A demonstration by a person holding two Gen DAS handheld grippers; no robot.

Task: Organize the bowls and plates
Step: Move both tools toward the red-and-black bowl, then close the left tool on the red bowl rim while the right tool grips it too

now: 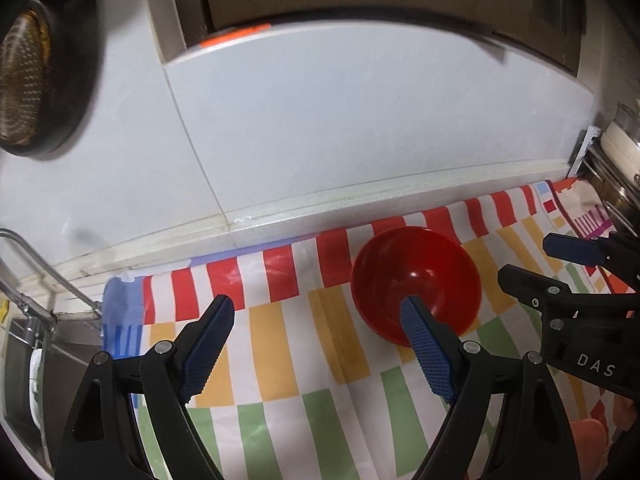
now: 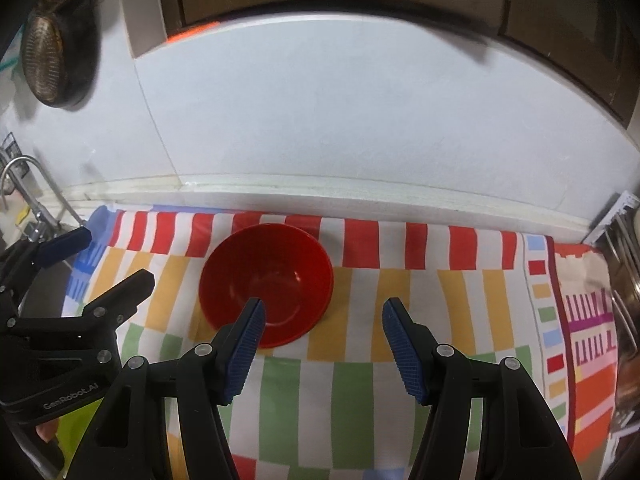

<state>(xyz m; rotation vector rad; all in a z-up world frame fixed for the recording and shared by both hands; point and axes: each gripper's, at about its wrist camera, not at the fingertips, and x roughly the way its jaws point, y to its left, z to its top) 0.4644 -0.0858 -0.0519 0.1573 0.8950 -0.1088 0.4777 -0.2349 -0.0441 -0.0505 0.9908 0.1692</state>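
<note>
A: Where is the red bowl (image 2: 267, 283) right now?

B: Upright on the striped cloth (image 2: 360, 360) that covers the tabletop, toward the far side, near the row of red stripes along the white wall (image 2: 340, 112). Nothing can be seen inside it.

A: And the left hand-held gripper (image 1: 316, 344)?

B: Its jaws stand wide apart with nothing between them. In the left wrist view its right finger overlaps the bowl's near rim, but I cannot tell whether it touches.

A: The right hand-held gripper (image 2: 324, 344)?

B: Also apart, less widely, and gripping nothing. Its left finger lies over the bowl's near edge in its own view; the bowl sits left of the gap.

A: What else is around?

B: A faucet (image 2: 24, 184) at the far left, a wire rack (image 1: 612, 176) at the right edge, and a round mesh strainer (image 2: 42, 60) hanging high on the left.
</note>
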